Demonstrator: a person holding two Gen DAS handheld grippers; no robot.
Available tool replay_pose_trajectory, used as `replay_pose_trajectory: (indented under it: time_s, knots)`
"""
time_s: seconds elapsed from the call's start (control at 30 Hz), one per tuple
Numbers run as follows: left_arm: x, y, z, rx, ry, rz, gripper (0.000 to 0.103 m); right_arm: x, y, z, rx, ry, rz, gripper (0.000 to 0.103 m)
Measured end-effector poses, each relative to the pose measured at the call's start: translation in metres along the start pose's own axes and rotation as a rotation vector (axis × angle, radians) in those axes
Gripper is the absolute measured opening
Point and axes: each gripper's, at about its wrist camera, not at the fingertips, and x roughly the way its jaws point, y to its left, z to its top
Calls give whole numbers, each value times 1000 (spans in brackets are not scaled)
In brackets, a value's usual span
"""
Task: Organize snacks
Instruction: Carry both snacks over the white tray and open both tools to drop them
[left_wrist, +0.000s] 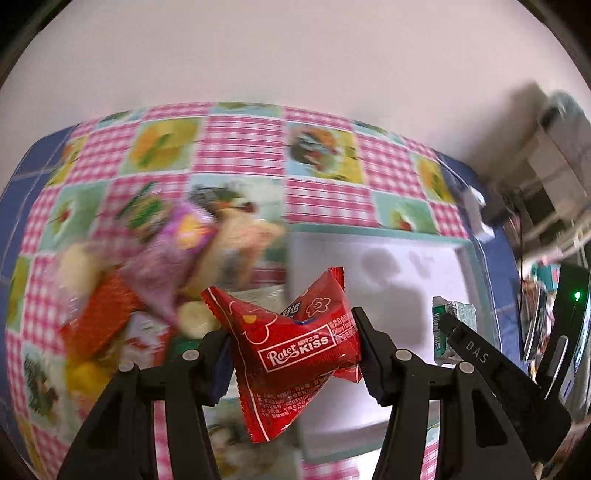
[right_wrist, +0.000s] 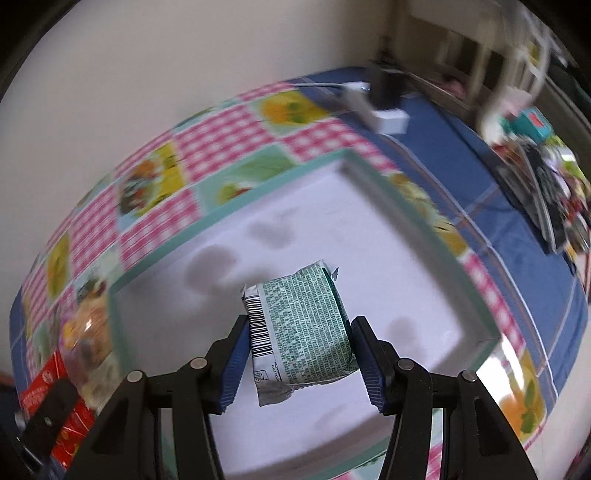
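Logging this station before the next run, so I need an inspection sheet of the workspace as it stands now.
Surface: checked tablecloth over blue cloth.
Job's things: red snack; green snack; white tray, nothing lying in it; snack pile left of it.
Clutter: white box; dark items at far right, blurred.
Tools: left tool shut on red snack; right tool shut on green snack.
Cables: nothing seen.
Surroundings: plain wall.

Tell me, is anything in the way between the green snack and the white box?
Nothing visible is. The right claw holds the green snack right above the white box, whose floor below it looks bare.
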Motion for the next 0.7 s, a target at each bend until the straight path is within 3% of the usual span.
replay_pose_trajectory:
  time_s: [0.23, 0.7]
  knots:
    - [38, -40, -6, 76, 31, -18, 60, 13, -34, 8, 93, -5, -86, 58]
    - [49, -48, -7, 94, 41, -16, 60, 22, -44, 6, 120, 35, -59, 58]
